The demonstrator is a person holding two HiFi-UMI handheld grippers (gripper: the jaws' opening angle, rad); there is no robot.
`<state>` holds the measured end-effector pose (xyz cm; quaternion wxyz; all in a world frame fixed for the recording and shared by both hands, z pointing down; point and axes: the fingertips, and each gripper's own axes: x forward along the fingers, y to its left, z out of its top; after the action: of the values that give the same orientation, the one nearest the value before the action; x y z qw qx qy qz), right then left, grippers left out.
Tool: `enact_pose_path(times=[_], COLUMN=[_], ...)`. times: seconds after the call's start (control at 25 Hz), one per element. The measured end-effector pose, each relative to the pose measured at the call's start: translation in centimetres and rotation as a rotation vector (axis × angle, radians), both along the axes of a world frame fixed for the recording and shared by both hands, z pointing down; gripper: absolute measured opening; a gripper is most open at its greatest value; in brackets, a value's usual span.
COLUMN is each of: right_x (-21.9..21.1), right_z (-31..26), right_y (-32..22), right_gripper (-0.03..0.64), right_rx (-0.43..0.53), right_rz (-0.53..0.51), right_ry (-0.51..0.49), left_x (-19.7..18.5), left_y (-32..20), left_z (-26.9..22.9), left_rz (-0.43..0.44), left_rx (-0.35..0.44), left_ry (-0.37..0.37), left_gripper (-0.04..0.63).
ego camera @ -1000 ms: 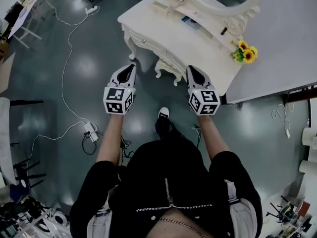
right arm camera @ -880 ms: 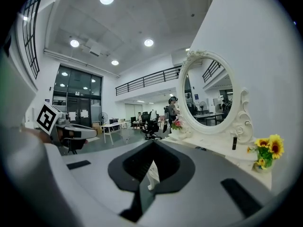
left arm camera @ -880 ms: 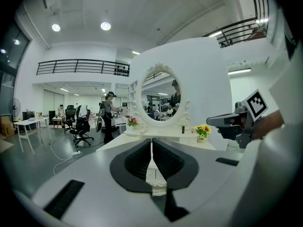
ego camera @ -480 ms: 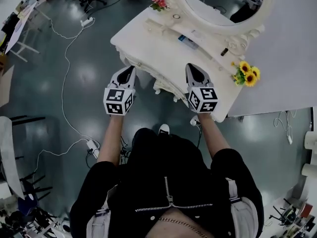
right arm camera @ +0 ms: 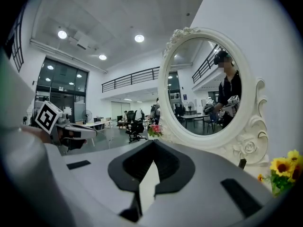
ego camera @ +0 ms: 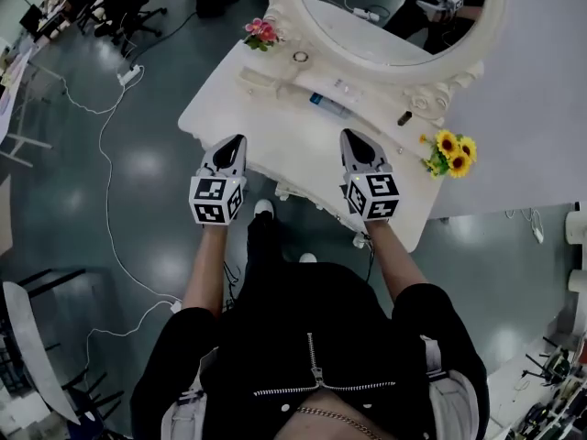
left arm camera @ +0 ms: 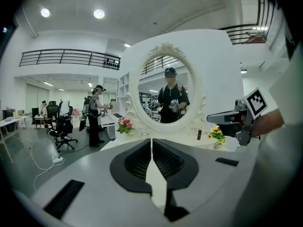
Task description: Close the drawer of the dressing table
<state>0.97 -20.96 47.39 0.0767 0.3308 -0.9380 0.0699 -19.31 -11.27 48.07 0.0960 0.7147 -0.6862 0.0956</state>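
Head view: what is the largest thing in it?
— A white, carved dressing table [ego camera: 275, 126] on a grey floor, seen from above. It carries a big oval mirror [ego camera: 385, 16], and a person in a dark jacket stands at its front edge.

Where is the drawer?
— It is under that front edge, and the tabletop hides it. I cannot tell how far out it stands.

And the tools?
— The left hand-held gripper [ego camera: 237, 143] and the right hand-held gripper [ego camera: 351, 140] hang over the front edge, well apart. Each gripper view shows its jaws pressed together with nothing between them.

How should the drawer handle?
— It is probably a stiff wooden box that is fairly light and slides straight in. Closed jaw tips pushing flat on the front panel, evenly on both sides, should keep it from skewing. The raised carving looks easy to chip, so avoid it.

What smaller things are there?
— Sunflowers [ego camera: 449, 149] on the right, pink flowers [ego camera: 260, 32] at the back left, and a small dark bottle [ego camera: 404, 117] by the mirror.

Is there any writing?
— None that can be read. There are only black-and-white square markers on the gripper cubes.
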Motion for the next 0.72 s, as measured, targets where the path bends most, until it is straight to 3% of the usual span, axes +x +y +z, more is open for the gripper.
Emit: enact_pose_path(times=[0.48,0.72], right_x=[-3.2,-5.1], right_z=[-0.6,-0.6], right_y=[-11.0,-13.0], right_gripper=[0.005,0.005], right_rx=[-0.008,0.002], right_rz=[0.317,0.374], right_ry=[0.013,0.016], left_x=[-4.2,-6.0], left_y=[-18.0,-21.9], left_z=[0.0,0.6], left_rz=[0.348,0.411], left_rx=[0.001,0.004], left_ry=[-0.021,-0.014], left_gripper=[0.029,0.029])
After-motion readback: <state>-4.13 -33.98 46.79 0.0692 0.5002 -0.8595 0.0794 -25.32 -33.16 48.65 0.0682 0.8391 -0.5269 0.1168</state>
